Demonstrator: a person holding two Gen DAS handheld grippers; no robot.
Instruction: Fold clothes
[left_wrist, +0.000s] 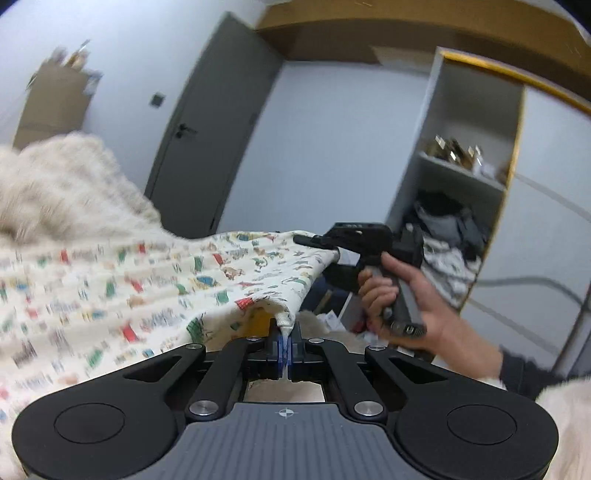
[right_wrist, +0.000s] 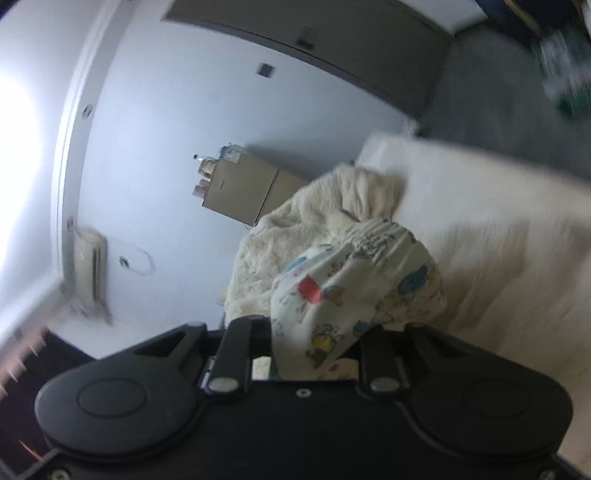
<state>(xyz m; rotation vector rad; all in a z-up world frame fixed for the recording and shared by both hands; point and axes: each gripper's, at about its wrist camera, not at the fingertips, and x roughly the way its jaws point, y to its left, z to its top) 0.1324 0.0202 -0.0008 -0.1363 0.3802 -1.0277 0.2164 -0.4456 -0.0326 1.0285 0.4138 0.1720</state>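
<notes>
A pale fleecy blanket is seen spread over the bed, rumpled at its far end, and over it the printed garment is held up off the surface rather than laid flat. The garment, cream cloth with small coloured cartoon figures, is stretched in the left wrist view from the near edge across to the far corner; in the right wrist view its gathered, seemingly elasticated edge is bunched directly in front of the camera. No finished fold can be made out, so the task is judged to be at an early stage: the garment is gripped at two points, and laying it flat, folding it over and squaring it all appear to be left to do.

The right gripper is held in the person's hand, and its fingers are seen at the far corner of the cloth; from its own view the fingertips are covered by fabric, so whether the pads already press the cloth cannot be told. The left gripper is pressed together on a folded edge of the garment, which rises from between its blue pads
</notes>
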